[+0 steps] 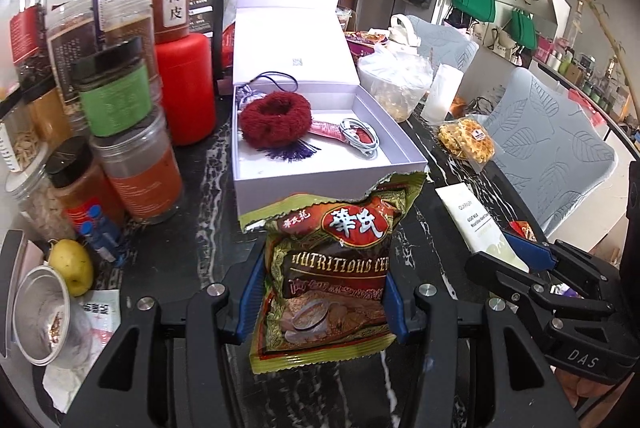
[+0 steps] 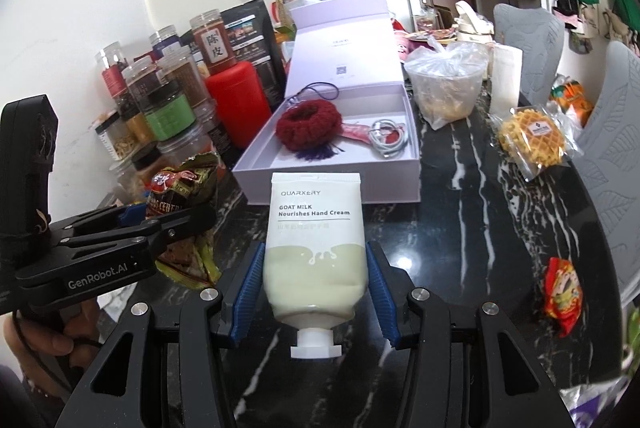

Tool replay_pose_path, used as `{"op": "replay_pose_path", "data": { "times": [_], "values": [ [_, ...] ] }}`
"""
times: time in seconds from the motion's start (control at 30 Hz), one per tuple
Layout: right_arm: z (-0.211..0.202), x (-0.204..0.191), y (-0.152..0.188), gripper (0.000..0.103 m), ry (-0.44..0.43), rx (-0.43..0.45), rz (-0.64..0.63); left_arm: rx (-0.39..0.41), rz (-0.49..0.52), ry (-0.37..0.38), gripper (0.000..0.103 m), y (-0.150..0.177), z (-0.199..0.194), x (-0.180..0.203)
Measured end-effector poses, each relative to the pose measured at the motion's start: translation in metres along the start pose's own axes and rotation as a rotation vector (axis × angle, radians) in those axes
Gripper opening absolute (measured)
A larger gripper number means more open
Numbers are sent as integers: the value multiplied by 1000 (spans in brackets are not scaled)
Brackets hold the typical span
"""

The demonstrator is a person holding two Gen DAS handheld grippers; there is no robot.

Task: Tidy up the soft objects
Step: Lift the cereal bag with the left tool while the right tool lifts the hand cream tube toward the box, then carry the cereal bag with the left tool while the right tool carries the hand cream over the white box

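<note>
Ahead of both grippers, one open white box (image 2: 320, 184) holds one red scrunchie (image 2: 308, 126), one coiled white cable (image 2: 386, 140), one purple tassel and one pink sachet. The left gripper (image 1: 324, 298) pinches one cereal packet (image 1: 332, 272); the right gripper (image 2: 316, 278) pinches one hand cream tube (image 2: 316, 240), just short of the box.

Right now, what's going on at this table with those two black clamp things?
A person is tidying soft items with a hand-held gripper in each hand. The left gripper is shut on a cereal packet, and the right gripper is shut on a hand cream tube. Both are held in front of an open white box, which already holds a red scrunchie and a coiled cable. Neither held item is in the box yet.
</note>
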State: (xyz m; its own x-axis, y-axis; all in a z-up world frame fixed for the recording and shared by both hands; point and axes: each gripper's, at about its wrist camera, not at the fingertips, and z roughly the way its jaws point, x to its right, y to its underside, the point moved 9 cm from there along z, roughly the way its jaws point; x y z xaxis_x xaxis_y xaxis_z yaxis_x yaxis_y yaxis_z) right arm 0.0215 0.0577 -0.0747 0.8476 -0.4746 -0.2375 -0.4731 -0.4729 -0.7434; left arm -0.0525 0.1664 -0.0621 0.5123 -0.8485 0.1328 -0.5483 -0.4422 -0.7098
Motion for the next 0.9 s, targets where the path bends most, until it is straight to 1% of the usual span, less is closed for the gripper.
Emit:
{"op": "replay_pose_path", "data": {
  "times": [0.27,0.5,0.77,0.9],
  "values": [
    [-12,-27,0,50,8,57,15,48,32,25,50,-9,-19,-14],
    [-21,-38,-9,50,32,81,20,96,41,63,50,-30,-31,-16],
    [-30,-38,-44,50,51,139,-11,159,51,75,50,-60,-39,-12],
    [-28,-37,-61,50,36,154,-22,176,46,75,50,-75,-39,-11]
  ]
}}
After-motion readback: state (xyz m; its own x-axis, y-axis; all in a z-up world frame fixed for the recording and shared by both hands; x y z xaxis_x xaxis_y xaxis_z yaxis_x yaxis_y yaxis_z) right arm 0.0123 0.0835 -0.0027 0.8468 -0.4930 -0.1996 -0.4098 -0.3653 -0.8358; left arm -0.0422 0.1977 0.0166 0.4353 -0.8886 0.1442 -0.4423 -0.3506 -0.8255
